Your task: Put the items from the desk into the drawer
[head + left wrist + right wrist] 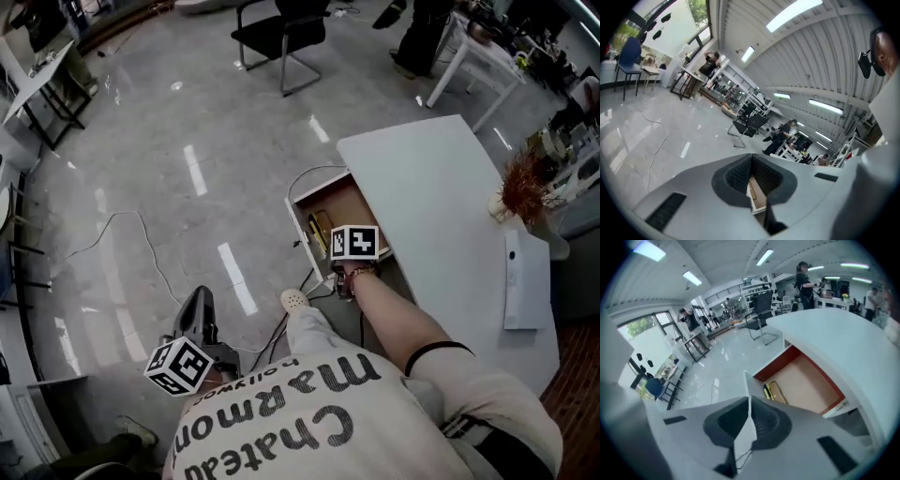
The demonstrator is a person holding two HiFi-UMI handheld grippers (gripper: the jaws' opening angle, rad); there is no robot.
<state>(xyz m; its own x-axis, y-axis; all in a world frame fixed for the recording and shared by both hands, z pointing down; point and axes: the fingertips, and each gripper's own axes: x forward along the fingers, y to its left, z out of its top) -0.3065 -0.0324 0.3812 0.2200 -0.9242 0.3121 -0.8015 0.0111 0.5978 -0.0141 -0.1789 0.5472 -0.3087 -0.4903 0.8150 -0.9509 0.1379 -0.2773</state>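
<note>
The drawer stands pulled out from under the white desk; its wooden floor is mostly bare. At its near left lie a yellow-and-black item and a tan flat case. My right gripper hovers over the drawer's front part, pointing steeply down, its jaws shut with nothing between them; the drawer's white front panel shows beyond them. My left gripper is out over the floor to the left, away from the desk, its jaws shut and empty.
On the desk's right end lie a white flat box and a vase of dried reddish flowers. Cables trail across the grey floor. A black chair and a white table stand farther off. My shoe is near the drawer's front.
</note>
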